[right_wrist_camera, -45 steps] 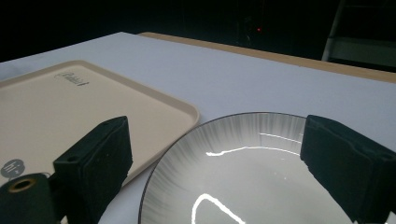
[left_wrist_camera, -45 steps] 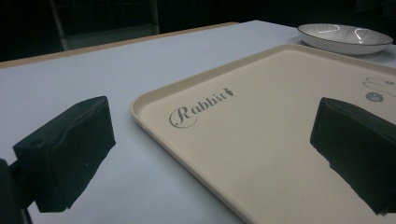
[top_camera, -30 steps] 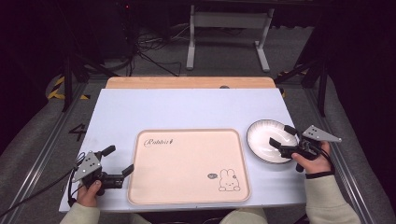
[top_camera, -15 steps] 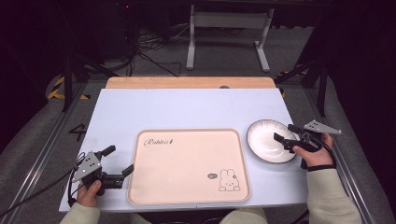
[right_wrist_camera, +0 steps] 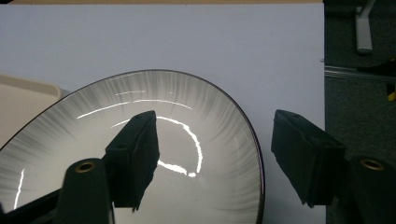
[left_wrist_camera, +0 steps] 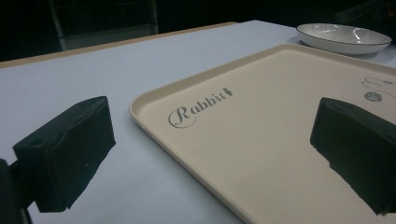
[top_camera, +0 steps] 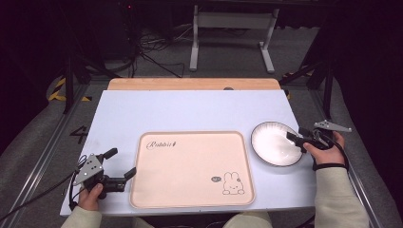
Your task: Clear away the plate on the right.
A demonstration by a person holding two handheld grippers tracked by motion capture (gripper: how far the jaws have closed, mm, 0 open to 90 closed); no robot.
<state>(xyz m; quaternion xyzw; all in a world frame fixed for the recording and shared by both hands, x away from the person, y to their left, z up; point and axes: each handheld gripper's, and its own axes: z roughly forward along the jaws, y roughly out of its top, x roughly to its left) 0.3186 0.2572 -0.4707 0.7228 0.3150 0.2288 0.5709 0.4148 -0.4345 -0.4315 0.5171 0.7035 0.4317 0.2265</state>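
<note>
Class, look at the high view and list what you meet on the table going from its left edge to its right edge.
Left gripper → tray → plate → right gripper, its open jaws standing either side of the plate's right rim.

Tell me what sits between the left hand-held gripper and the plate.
The pink rabbit tray fills that stretch: in the high view it lies flat between the left hand-held gripper and the white plate, with nothing on it.
</note>
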